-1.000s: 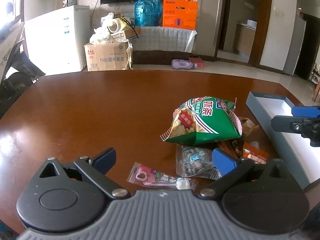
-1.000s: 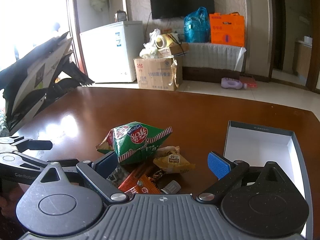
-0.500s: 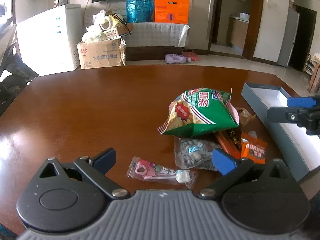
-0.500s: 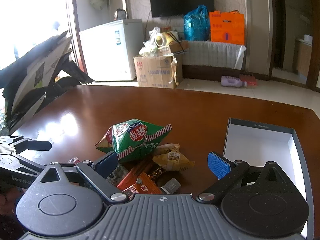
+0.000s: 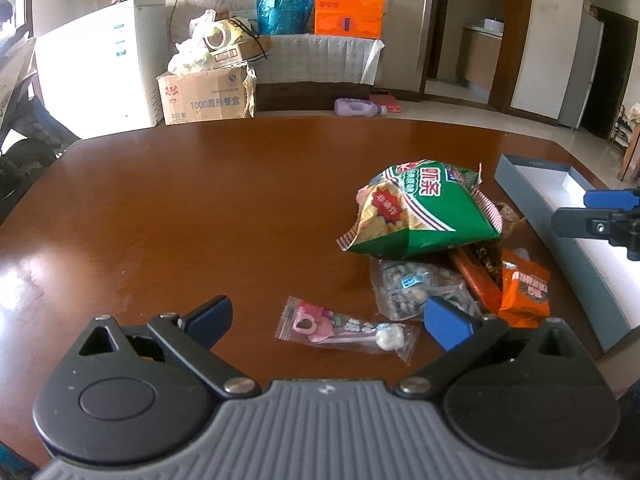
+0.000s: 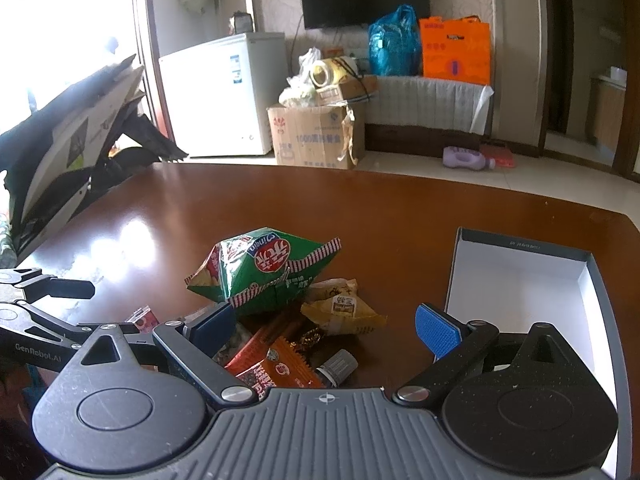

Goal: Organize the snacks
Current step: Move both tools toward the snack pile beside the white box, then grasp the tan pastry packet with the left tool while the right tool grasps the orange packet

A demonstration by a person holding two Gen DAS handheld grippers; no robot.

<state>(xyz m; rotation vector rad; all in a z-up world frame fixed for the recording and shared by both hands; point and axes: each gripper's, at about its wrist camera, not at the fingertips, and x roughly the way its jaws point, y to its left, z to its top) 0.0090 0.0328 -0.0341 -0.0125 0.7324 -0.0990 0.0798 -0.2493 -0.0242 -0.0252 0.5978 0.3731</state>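
Brown table (image 5: 200, 208): snacks are heaped under a green bag (image 5: 420, 212) beside an open box (image 6: 520, 280). Left gripper (image 5: 326, 316) and right gripper (image 6: 326, 330) are held spread, empty.

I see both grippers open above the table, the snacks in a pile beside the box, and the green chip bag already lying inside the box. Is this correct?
Not quite. The green chip bag is not inside the box; it lies on top of the snack pile on the table, and the part of the box in view holds nothing, as the right wrist view shows. The rest holds: left gripper and right gripper have their jaws open.
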